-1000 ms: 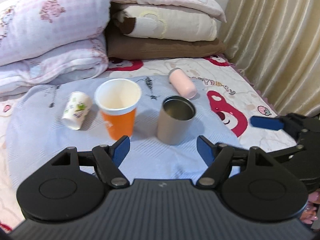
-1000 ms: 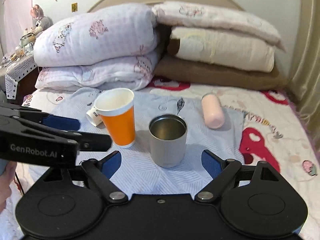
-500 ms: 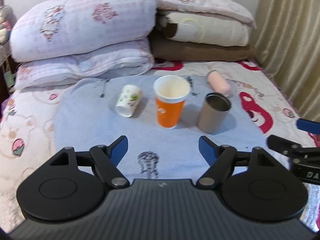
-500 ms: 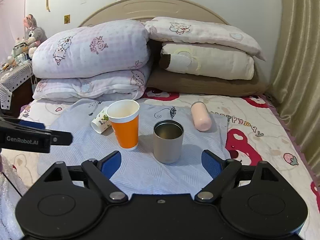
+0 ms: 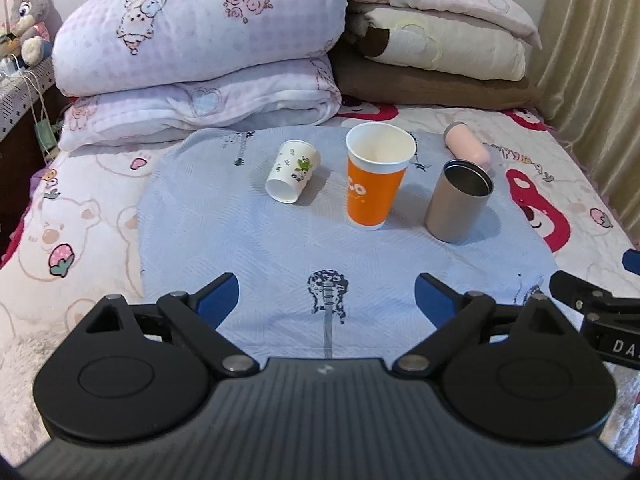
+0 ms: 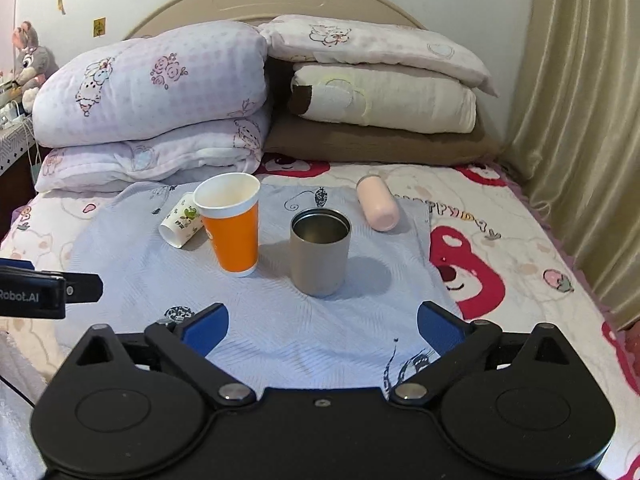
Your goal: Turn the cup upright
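A small white paper cup with a printed pattern (image 5: 293, 176) lies on its side on the blue-grey cloth (image 5: 248, 240); it also shows in the right wrist view (image 6: 181, 220). An orange paper cup (image 5: 376, 182) (image 6: 234, 226) and a grey metal cup (image 5: 458, 201) (image 6: 320, 251) stand upright beside it. A pink cup (image 5: 467, 145) (image 6: 377, 202) lies on its side behind them. My left gripper (image 5: 326, 294) is open and empty, well in front of the cups. My right gripper (image 6: 322, 320) is open and empty, in front of the metal cup.
Folded quilts and pillows (image 5: 200, 40) are stacked at the head of the bed. A curtain (image 6: 580, 120) hangs along the right side. A bedside table with a plush toy (image 5: 28, 20) stands at the left. The patterned bedsheet (image 6: 520, 260) surrounds the cloth.
Both grippers have pulled back from the cups, so the cups look smaller and farther away. The left gripper has also swung its view left. The cups have not moved.
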Tool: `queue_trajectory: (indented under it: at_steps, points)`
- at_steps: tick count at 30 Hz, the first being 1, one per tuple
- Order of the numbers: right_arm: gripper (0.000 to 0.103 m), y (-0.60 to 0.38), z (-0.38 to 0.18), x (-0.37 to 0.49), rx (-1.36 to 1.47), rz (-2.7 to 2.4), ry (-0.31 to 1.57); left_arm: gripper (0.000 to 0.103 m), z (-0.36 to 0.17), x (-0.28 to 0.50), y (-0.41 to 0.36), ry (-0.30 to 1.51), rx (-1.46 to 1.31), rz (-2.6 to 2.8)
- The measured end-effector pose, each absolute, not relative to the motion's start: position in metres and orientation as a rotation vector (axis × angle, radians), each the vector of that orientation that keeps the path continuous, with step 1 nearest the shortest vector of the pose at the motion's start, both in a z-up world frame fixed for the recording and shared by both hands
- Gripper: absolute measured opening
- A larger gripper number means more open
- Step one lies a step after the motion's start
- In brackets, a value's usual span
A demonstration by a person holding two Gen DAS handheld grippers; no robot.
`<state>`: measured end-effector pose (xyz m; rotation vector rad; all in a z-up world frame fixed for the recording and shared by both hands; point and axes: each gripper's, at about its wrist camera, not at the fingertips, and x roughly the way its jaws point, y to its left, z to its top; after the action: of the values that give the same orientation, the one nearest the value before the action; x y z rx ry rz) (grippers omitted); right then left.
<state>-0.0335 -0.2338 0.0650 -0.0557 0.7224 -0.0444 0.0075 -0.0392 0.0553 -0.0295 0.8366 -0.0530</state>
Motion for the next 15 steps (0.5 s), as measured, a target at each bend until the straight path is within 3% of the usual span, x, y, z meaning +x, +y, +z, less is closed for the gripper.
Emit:
queue_trajectory:
  at_steps: [15]
  points:
    - [0.102, -0.232, 0.047, -0.044, -0.070, -0.073, 0.715, 0.100, 0.040, -0.010, -0.049, 0.770, -0.003, -0.055]
